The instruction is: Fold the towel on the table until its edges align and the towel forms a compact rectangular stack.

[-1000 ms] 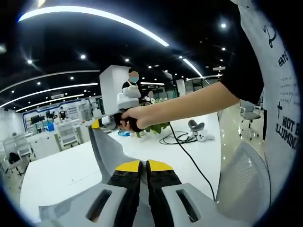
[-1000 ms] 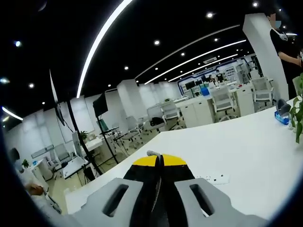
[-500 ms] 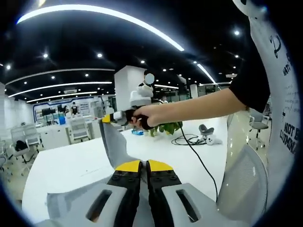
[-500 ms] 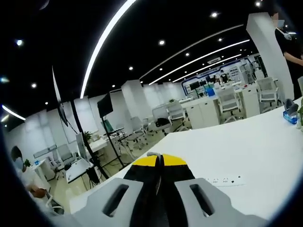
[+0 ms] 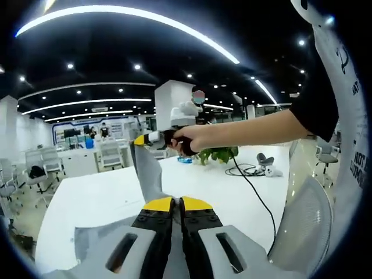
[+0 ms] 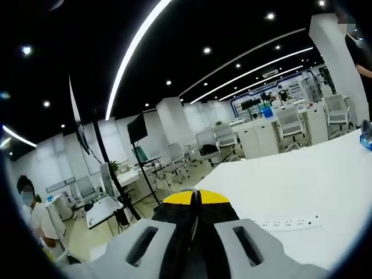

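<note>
Towel, one grey piece, hung taut above the white table between two grippers. It had swung more upright over the last second as the right gripper rose further beyond the left gripper, so I judged the fold mid-lift, edges not yet aligned. Both pairs of jaws stood closed, each pinching a towel edge; cloth poked past the right gripper's tips. One power strip lay ahead of them.

Beyond the claw tips, a green plant and black cable sit on the white table; a power strip lies right of the other claw.
</note>
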Tool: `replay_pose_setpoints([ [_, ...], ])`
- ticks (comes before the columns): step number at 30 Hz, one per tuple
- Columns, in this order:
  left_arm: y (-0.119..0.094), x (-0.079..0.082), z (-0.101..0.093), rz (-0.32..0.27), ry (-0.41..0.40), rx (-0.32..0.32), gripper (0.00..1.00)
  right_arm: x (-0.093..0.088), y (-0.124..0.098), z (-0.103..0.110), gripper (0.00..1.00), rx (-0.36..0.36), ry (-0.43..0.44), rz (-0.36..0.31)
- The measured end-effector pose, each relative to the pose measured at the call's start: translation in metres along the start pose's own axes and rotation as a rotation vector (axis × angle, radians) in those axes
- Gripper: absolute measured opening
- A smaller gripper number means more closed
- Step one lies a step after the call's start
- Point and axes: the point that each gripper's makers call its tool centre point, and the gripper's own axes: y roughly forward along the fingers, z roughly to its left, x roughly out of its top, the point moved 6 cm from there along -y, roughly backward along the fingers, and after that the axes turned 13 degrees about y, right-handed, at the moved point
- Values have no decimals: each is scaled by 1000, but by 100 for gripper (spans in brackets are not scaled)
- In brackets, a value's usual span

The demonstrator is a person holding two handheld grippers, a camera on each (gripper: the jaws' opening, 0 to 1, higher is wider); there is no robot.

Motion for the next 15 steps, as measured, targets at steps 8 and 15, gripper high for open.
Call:
replay_pose_setpoints([
  [8,-27,-15,20,10,-38,63,4,-9,27,15,0,31,-7,5],
  [15,-45,-22,30,6,-52,105,4,-20,47,33,0,50,-6,13],
])
